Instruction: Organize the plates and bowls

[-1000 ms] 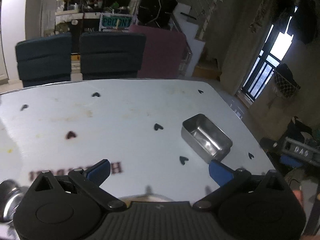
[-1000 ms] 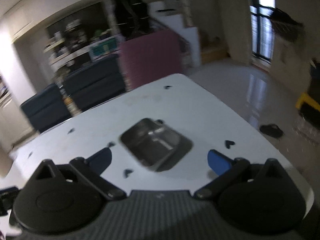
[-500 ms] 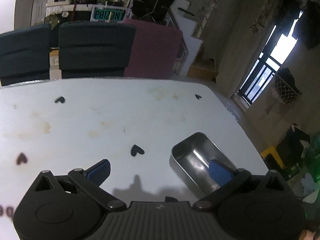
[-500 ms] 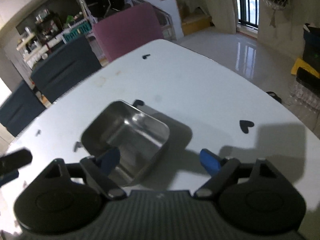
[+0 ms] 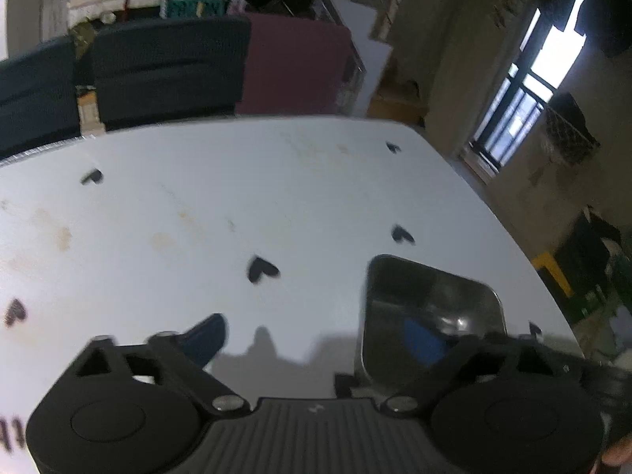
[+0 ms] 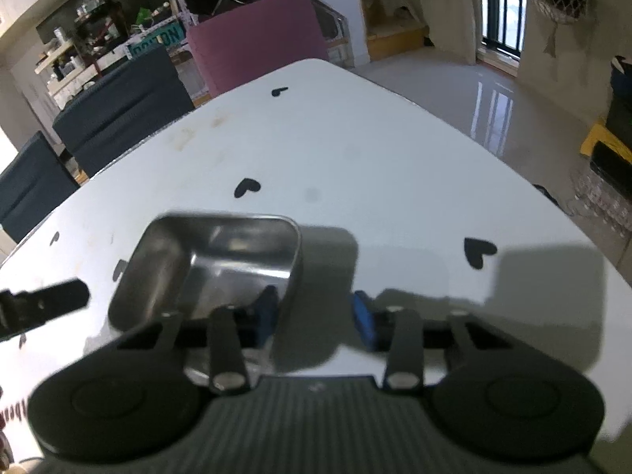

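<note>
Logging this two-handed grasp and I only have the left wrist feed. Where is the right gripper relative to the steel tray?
Observer: In the right wrist view the right gripper straddles one side wall of the steel tray, with one finger inside and one outside over the table.
Operator: Clamped yet?
Observer: No. Its jaws have just been closing, but the outer pad stands clear of the wall.
Operator: Anything in the tray?
Observer: Nothing but that inner finger, as far as the right view shows. The gripper body hides the tray's near end.
</note>
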